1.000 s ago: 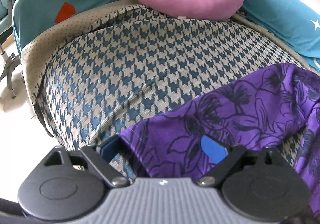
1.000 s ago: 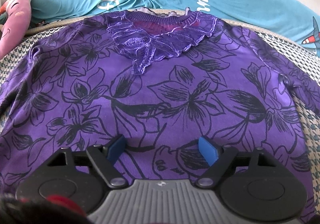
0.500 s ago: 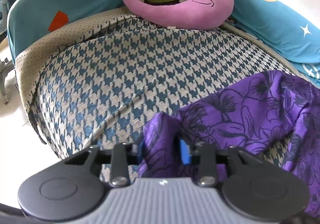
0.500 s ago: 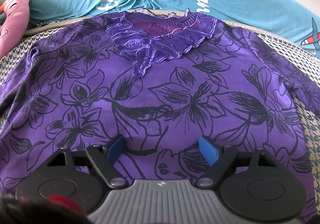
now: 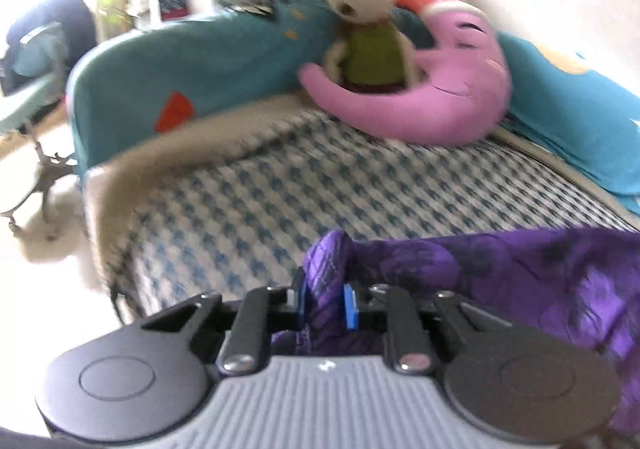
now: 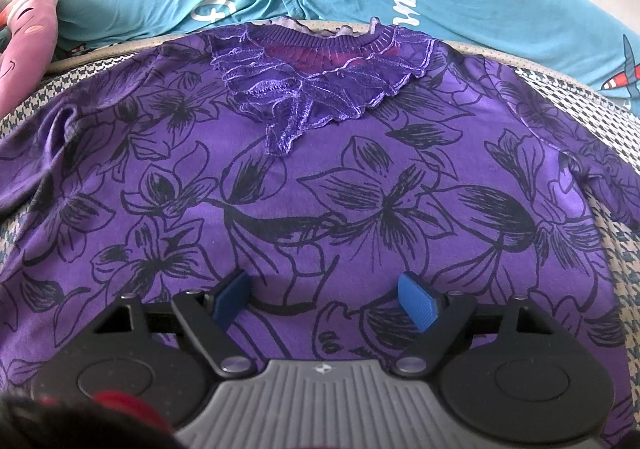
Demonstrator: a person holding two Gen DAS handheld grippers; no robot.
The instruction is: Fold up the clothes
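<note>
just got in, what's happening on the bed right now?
A person with a handheld gripper in each hand is folding a purple floral top that lies spread face up on the houndstooth bed cover. The left gripper is shut on a bunch of the top's fabric at one side, raised off the cover. The right gripper hangs open over the lower middle of the top, holding nothing. No fold is laid down yet.

One purple floral top [image 6: 320, 185]; two grippers, left [image 5: 325, 301] and right [image 6: 325, 299]; two plush toys: pink moon [image 5: 440, 89], rabbit [image 5: 368, 29]; one houndstooth cover [image 5: 280, 201]; teal cushions, number unclear.
</note>
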